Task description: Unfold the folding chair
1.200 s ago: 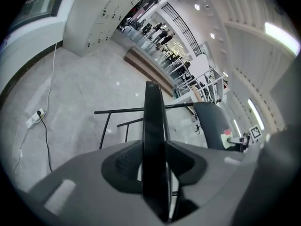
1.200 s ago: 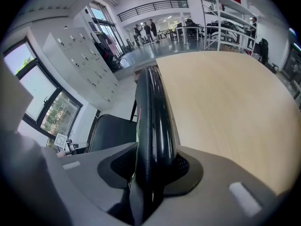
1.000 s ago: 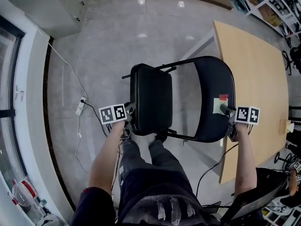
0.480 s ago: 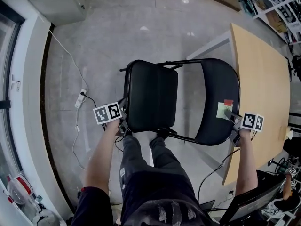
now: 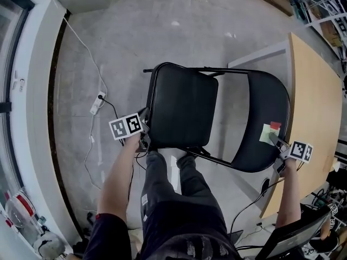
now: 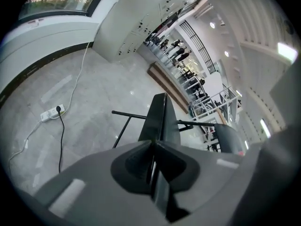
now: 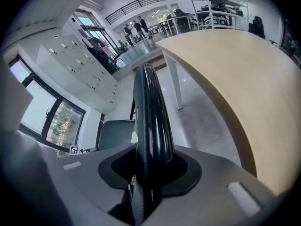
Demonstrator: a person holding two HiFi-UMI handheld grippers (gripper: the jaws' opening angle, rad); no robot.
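Observation:
The black folding chair stands on the floor in front of me, its padded seat (image 5: 181, 112) spread well away from the backrest (image 5: 265, 118). My left gripper (image 5: 145, 137) sits at the seat's near left corner. Its jaws have just been closing and now pinch the seat's thin edge (image 6: 160, 119). My right gripper (image 5: 274, 141) is shut on the backrest's top rim (image 7: 148, 107), next to a green and red sticker (image 5: 269, 131). In the right gripper view the rim runs edge-on straight between the jaws.
A light wooden table (image 5: 317, 91) stands close to the right of the backrest. A white power strip (image 5: 97, 103) and its cables lie on the grey floor at the left. The person's legs (image 5: 173, 188) are just behind the seat. A window wall runs along the left.
The seat has swung further from the backrest and looks wider and flatter. The backrest and right gripper have shifted right and down. The left gripper has stayed at the seat's corner.

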